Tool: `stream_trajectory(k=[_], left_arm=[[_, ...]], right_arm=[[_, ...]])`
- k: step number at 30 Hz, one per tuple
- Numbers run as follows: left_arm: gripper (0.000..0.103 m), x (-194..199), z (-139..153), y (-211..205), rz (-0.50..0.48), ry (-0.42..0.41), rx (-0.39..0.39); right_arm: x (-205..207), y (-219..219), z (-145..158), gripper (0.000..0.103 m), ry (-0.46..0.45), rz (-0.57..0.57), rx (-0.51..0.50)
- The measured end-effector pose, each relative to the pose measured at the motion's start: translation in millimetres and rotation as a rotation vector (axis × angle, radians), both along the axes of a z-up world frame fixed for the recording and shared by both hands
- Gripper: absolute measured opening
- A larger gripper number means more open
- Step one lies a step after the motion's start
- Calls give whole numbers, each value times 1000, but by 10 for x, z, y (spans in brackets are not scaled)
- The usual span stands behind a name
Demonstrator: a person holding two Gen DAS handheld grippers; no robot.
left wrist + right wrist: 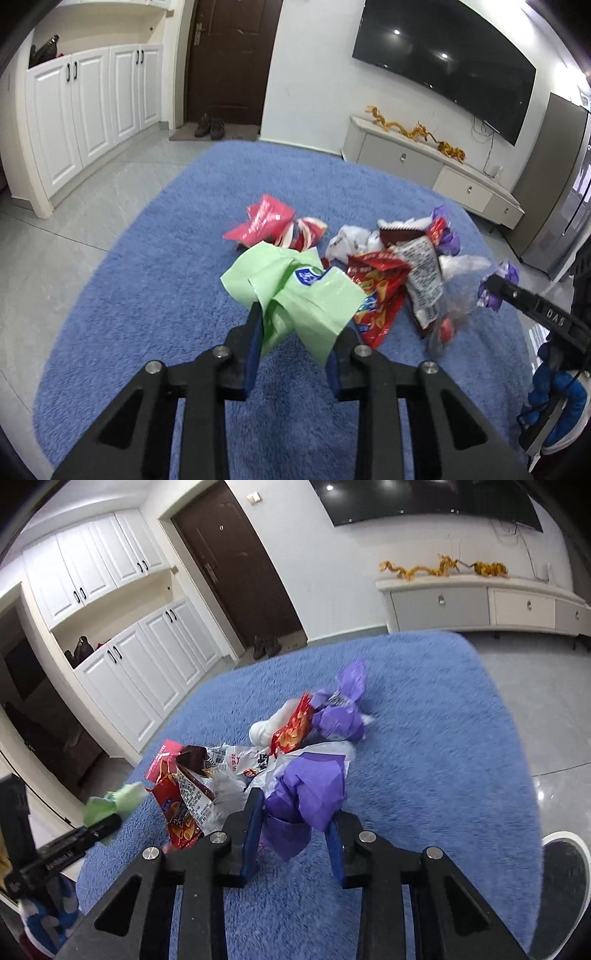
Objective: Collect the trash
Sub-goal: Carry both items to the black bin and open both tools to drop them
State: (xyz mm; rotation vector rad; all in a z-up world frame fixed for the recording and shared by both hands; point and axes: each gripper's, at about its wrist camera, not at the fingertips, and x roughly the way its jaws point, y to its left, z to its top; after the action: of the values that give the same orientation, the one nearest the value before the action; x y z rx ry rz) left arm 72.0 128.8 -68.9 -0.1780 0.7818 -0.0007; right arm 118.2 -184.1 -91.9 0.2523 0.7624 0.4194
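Left tool grips a green wrapper; right tool grips purple paper (crumpled).

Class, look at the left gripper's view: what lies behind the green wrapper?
Behind the green wrapper, held by the left gripper, lie a pink packet and a red snack bag on the blue rug. Whatever lies directly beneath it is hidden.

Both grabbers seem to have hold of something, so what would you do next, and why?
Probably lift both clear: the left hand-held gripper pinches the green wrapper, the right hand-held gripper the purple wrapper, while more wrappers lie on the blue rug.
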Motion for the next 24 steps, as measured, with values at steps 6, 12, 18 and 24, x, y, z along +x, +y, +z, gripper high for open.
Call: stream_trajectory(k=[6,12,18,24], left_arm=[[27,-245,253,-115,19,-37,34],[27,-410,437,-316,-1,-60,59],[27,-543,618,-507,-31,-92,59],[27,-647,692,-643,-56,-107,74]], right_arm=[[-145,-57,15,29,-13,8,-15],[-243,-85,39,30,-25,15,-25],[-379,-237,135,30,-50,-13,-4],[-513,-345,203,30,-75,-26,13]])
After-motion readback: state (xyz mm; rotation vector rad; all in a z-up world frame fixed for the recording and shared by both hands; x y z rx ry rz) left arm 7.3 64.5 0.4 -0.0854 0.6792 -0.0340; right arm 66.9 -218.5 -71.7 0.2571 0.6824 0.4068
